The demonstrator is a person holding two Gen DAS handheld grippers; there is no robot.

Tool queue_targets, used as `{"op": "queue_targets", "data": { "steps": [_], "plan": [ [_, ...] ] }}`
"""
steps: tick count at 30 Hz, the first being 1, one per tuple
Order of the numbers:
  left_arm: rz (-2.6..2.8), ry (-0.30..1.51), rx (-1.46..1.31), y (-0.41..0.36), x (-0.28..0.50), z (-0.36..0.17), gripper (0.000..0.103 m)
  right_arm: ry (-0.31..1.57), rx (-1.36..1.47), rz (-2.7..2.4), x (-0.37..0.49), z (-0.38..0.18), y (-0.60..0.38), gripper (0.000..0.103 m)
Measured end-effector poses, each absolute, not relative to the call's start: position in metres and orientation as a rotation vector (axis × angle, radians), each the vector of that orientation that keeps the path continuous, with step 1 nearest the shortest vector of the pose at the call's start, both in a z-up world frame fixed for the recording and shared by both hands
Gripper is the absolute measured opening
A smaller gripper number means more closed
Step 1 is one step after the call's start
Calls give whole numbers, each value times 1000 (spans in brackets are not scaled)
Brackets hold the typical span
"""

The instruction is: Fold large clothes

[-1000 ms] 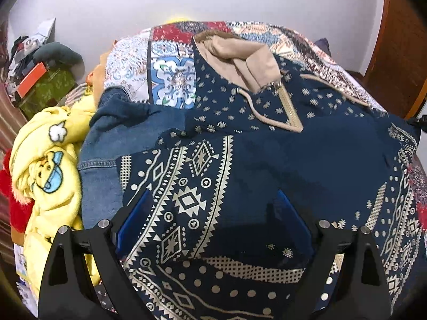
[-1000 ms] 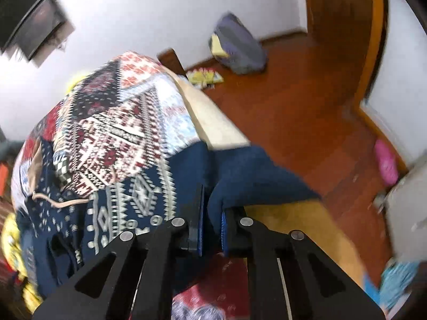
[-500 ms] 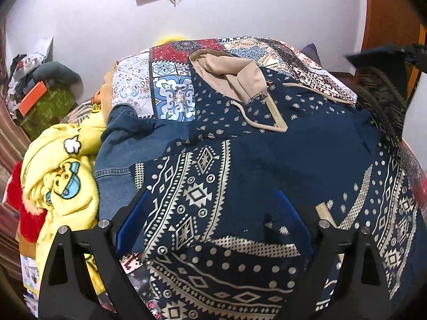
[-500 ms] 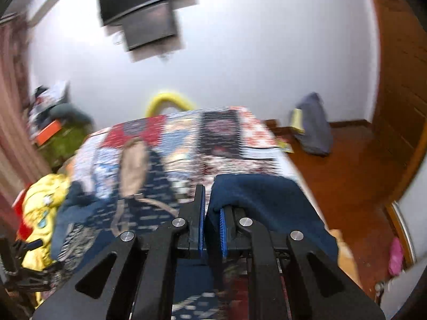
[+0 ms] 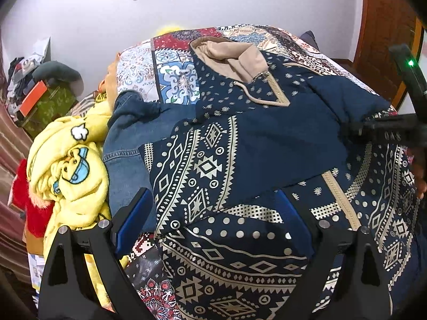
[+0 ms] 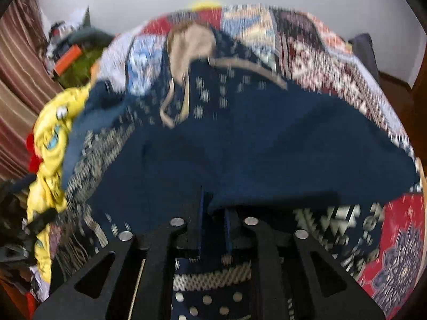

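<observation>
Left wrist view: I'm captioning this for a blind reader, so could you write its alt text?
A navy patterned hooded jacket lies spread on a patchwork bedspread, its tan-lined hood toward the wall. The left gripper hangs open over its near edge, and the right gripper reaches in at the sleeve. A yellow blanket and denim garment lie beside it.

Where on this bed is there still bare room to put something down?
Only the far patchwork quilt, beyond the tan hood and toward the wall, lies bare. The navy patterned hoodie covers the middle, and the left edge is crowded with a denim jacket and yellow blanket.
</observation>
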State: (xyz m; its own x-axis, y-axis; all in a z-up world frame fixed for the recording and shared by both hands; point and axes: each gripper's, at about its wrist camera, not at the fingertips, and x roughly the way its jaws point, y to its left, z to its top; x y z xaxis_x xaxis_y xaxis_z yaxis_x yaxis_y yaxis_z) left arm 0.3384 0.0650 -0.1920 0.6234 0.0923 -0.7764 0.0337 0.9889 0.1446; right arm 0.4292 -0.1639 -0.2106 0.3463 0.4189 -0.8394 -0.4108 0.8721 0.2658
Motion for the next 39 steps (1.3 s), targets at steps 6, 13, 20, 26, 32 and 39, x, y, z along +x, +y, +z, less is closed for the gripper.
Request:
{"op": "queue_targets", "data": {
  "steps": [6, 13, 20, 26, 32, 39],
  "plan": [
    [-21, 866, 169, 32, 341, -173, 94, 1136, 47, 661, 394, -188, -189, 45],
    [-168, 806, 193, -42, 369, -140, 94, 986, 94, 531, 363, -143, -267, 47],
    [-319, 821, 307, -140, 418, -140, 94, 894, 122, 315, 360, -128, -344, 54],
    [-387, 912, 415, -219, 461, -186, 93, 935, 163, 215, 369, -149, -381, 55],
    [-488, 945, 486, -277, 476, -221, 78, 968, 173, 190, 374, -169, -394, 55],
    [-405, 959, 609, -312, 501, -252, 37, 983, 182, 182, 367, -178, -399, 55]
  ]
}}
